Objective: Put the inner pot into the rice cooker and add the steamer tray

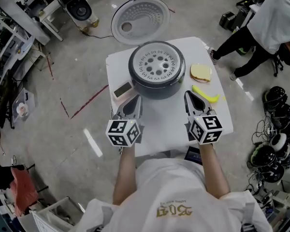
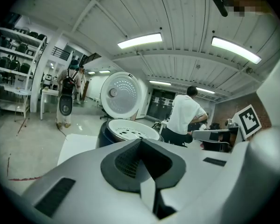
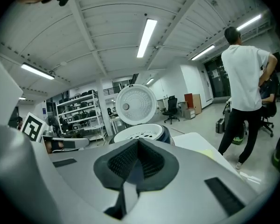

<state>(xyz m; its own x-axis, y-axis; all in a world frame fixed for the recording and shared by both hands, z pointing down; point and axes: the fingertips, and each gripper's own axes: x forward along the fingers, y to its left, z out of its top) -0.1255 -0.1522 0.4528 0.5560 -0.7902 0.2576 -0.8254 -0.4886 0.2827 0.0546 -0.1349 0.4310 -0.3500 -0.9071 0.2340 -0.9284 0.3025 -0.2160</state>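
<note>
The dark rice cooker (image 1: pixel 157 87) stands on the white table (image 1: pixel 170 115) with its round lid (image 1: pixel 140 19) swung open behind it. A white perforated steamer tray (image 1: pixel 157 64) sits in its mouth, seen also as the steamer tray (image 2: pixel 130 129) and steamer tray (image 3: pixel 139 133) in the gripper views. My left gripper (image 1: pixel 133 102) is shut and empty just short of the cooker's near left side. My right gripper (image 1: pixel 191 99) is shut and empty off the cooker's near right side. Neither touches the cooker.
A slice of bread (image 1: pixel 201 72) and a yellow banana (image 1: pixel 206 94) lie on the table right of the cooker. A small beige panel (image 1: pixel 122 90) sticks out at the cooker's left. A person in white (image 1: pixel 273 21) stands at the right, beyond the table.
</note>
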